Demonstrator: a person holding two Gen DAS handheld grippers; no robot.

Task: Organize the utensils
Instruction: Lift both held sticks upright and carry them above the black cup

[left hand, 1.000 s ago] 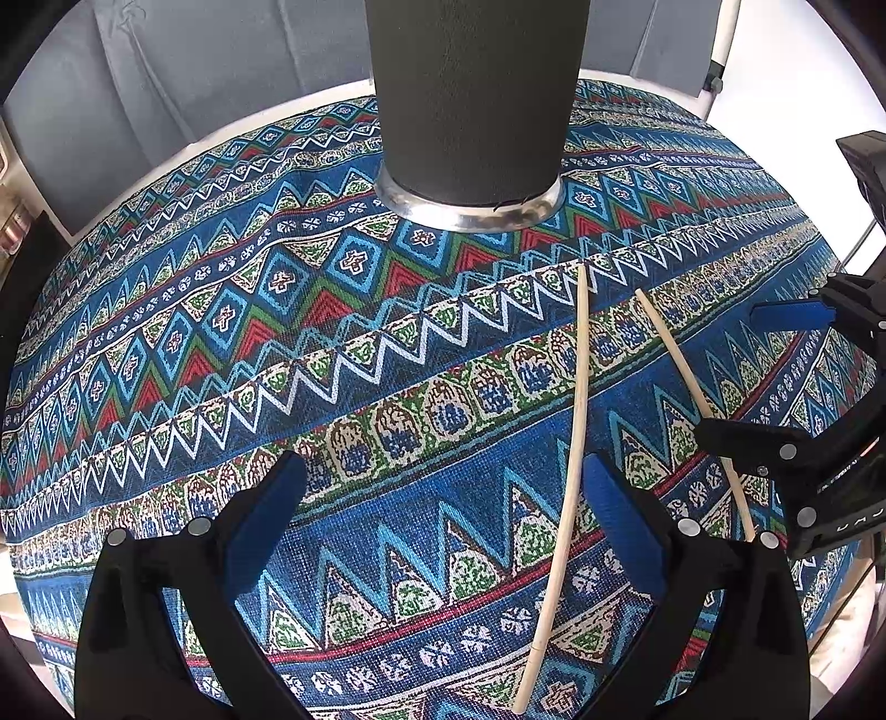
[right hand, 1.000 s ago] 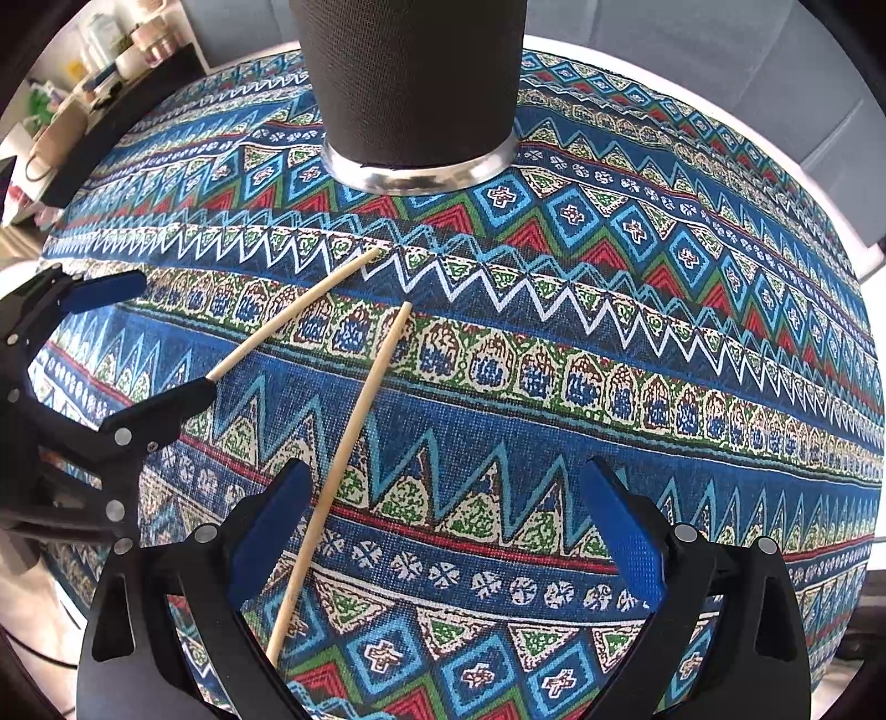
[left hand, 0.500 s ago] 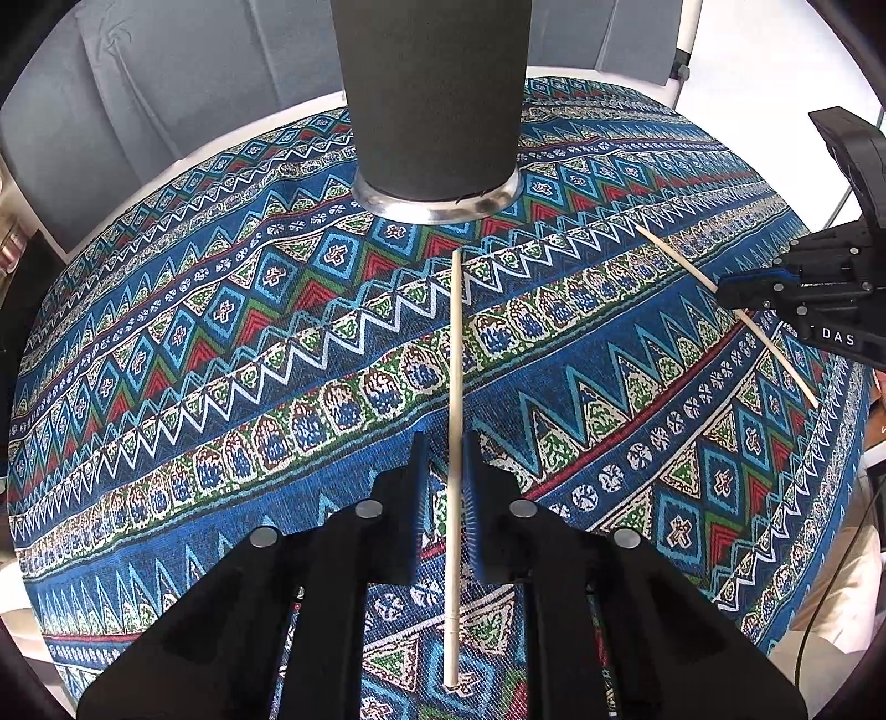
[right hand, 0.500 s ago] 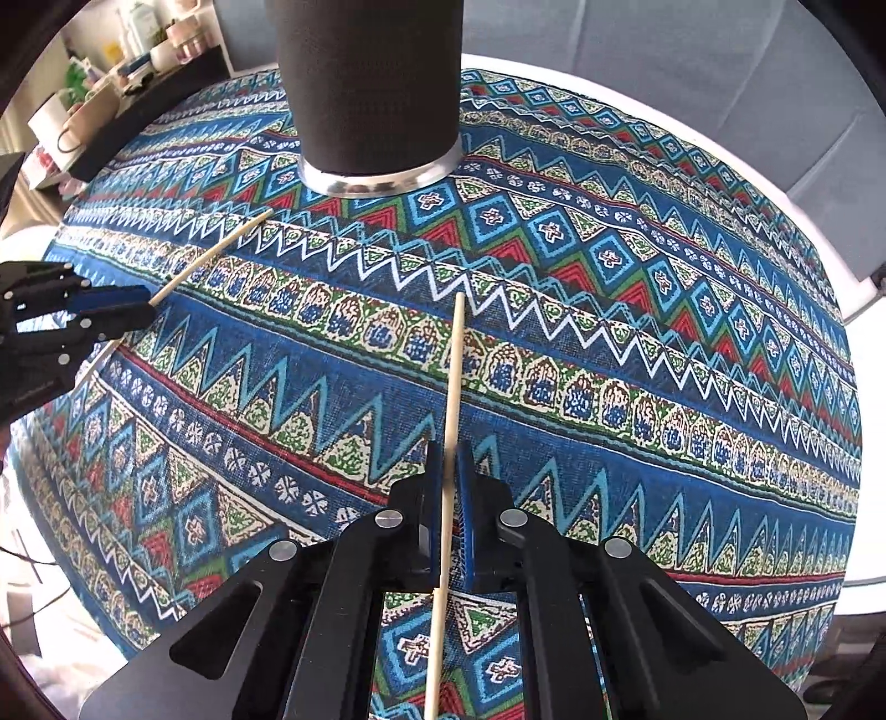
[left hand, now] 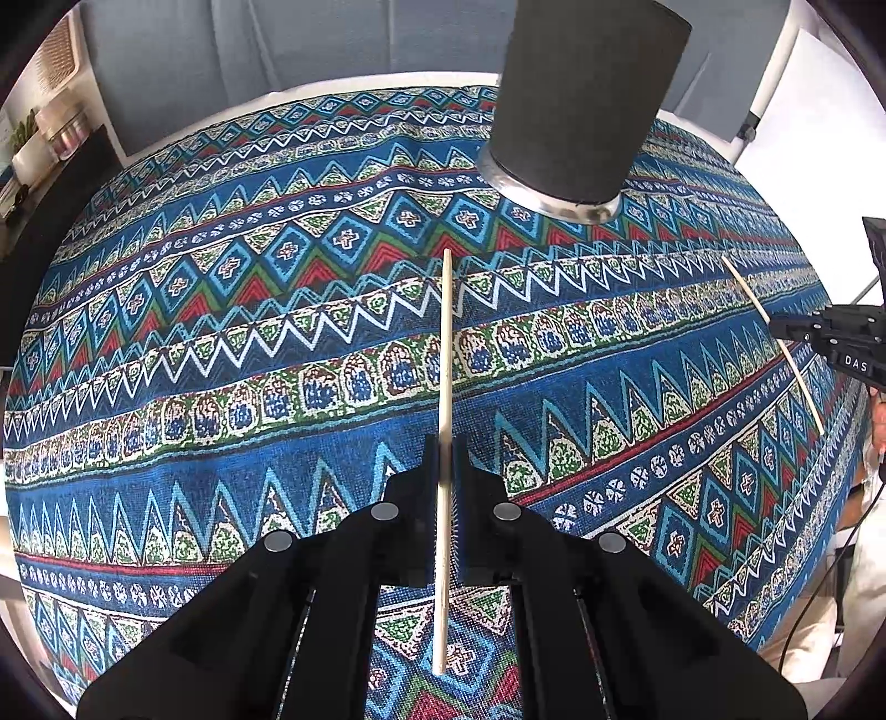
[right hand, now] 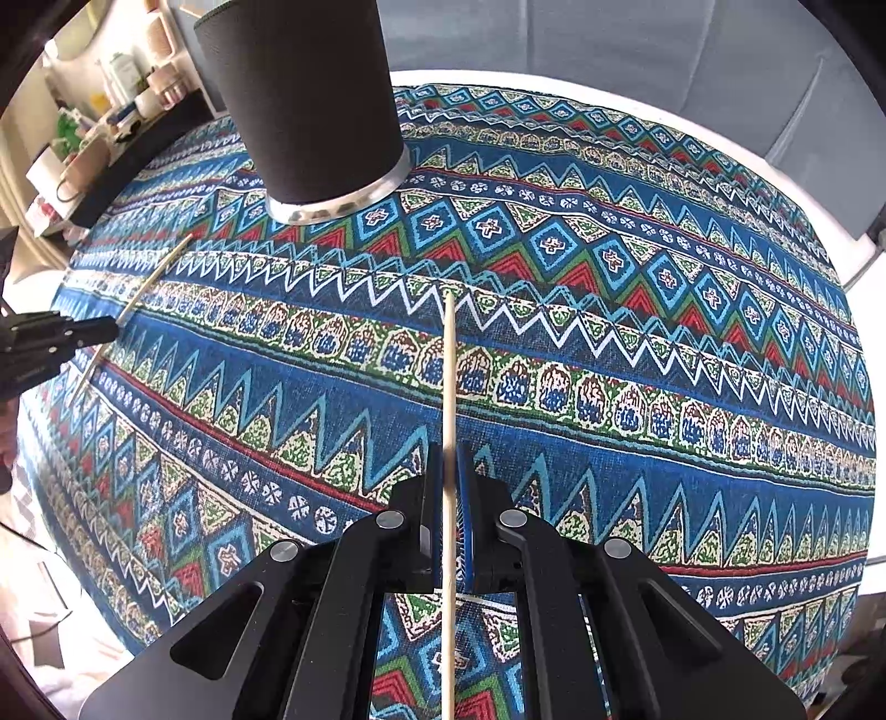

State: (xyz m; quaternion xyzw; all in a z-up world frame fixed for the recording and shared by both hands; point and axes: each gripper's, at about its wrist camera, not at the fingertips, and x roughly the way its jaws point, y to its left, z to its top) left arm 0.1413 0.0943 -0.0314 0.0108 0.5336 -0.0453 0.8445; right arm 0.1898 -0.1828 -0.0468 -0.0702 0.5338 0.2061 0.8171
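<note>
Each gripper holds one pale wooden chopstick above a table under a blue patterned cloth. My left gripper (left hand: 443, 451) is shut on a chopstick (left hand: 446, 354) that runs straight up the left wrist view. The right gripper (right hand: 451, 462) is shut on the other chopstick (right hand: 449, 376). A tall black holder (left hand: 581, 99) with a shiny metal base stands upright at the far side of the cloth, beyond both chopstick tips; it is the holder (right hand: 310, 105) in the right wrist view. Each view shows the other gripper (left hand: 830, 338) and its chopstick (left hand: 747, 299) at the edge.
The patterned cloth (left hand: 221, 343) covers the round table top. Grey upholstery (right hand: 664, 50) lies behind the table. A shelf with jars and boxes (right hand: 99, 127) stands off to the left. A person's pale trouser leg (left hand: 864, 581) shows at the right edge.
Both grippers closed from wide open onto a chopstick each. Both have since lifted and drifted apart, and the holder sits farther off in each view.
</note>
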